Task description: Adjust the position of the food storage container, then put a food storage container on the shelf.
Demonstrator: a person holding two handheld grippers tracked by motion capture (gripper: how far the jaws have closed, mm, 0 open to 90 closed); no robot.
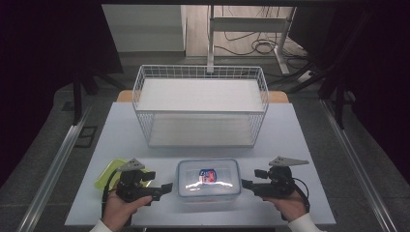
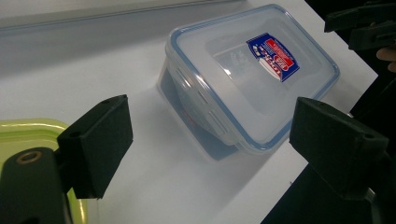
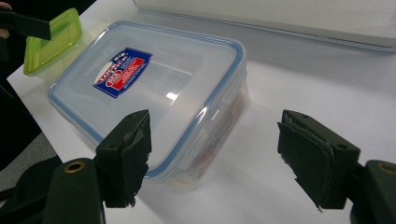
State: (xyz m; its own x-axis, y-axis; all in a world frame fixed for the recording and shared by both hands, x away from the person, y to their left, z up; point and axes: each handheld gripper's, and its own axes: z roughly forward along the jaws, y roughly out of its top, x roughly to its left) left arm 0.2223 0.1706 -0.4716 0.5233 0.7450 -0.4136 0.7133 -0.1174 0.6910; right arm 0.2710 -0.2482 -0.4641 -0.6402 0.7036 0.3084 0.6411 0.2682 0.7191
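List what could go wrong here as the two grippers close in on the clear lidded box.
The clear box sits near the table's front edge; an uneven push from the left gripper or right gripper might slide it off. Both are open and flank its short ends, whose smooth walls may slip between the fingers. The green container lies close beside the left gripper and could get knocked.

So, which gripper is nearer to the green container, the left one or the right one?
Left. The left gripper is just beside the green container, which lies at its outer side. The right gripper is across the clear box, far from it.
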